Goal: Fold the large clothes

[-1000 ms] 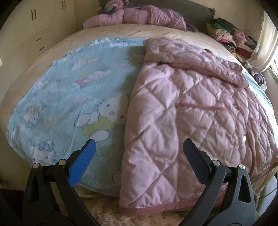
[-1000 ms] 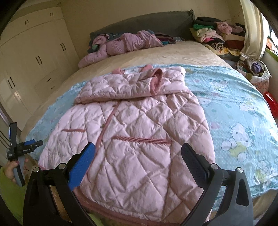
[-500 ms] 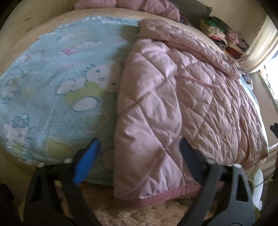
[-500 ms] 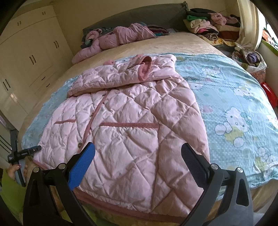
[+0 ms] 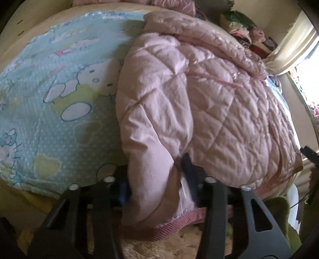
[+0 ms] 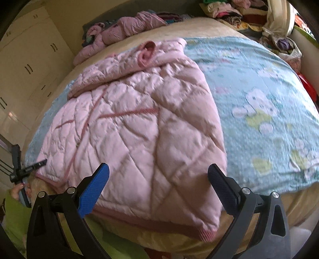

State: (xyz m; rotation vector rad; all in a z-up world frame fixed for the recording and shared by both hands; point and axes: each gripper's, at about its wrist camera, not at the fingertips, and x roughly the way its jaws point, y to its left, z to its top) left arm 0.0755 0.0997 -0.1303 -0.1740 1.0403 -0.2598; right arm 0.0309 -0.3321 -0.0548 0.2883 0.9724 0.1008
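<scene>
Grab time at the foot of the bed [image 6: 229, 29]: the pink quilted coat [image 5: 199, 99] lies flat on the blue cartoon blanket [image 5: 59, 99], hood toward the headboard, hem hanging just over the near edge. The left tool [image 5: 157, 179] has just been closing, and its jaws now pinch a bunched fold of the coat's lower corner, with padding bulging out above them, so I read that as a clenched grip on the fabric. The right tool [image 6: 159, 187] is not there yet: jaws spread wide, hovering over the other lower corner near the ribbed pink hem [image 6: 205, 233], nothing between the pads.

This looks like the opening of a fold, both bottom corners being taken. Next the right tool needs to drop onto its corner and bite through the thick quilting close to the hem, matching the left so the edge lifts level.

Room to work is good. Blanket lies bare on both sides of the coat, and the far half of the bed is open up to a second pink garment [image 6: 123, 27] by the headboard. Piled clothes [image 6: 229, 10] sit well clear at the far corner. Watch the near bed edge, where the hem could slip off.
</scene>
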